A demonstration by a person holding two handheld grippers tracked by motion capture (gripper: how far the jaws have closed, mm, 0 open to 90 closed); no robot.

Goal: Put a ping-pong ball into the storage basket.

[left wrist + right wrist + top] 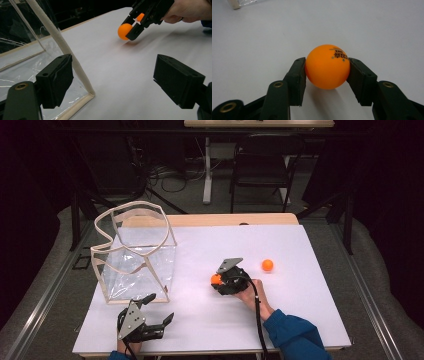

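Note:
An orange ball [327,66] with small black print sits between the pads of my right gripper [327,72], which is shut on it just above the white table. From above, the same ball [215,279] shows at the tip of the right gripper [219,281] near the table's middle. It appears again as the held ball [124,31] in the left gripper view, far off. A second orange ball [267,265] lies loose to the right. My left gripper [159,309] rests open near the front left edge, with nothing between its jaws [112,80].
A clear plastic bag with a cream fabric rim [134,251] stands on the left of the white table [300,320], its lower corner [85,95] close to the left gripper. A dark chair and desk legs stand beyond the far edge.

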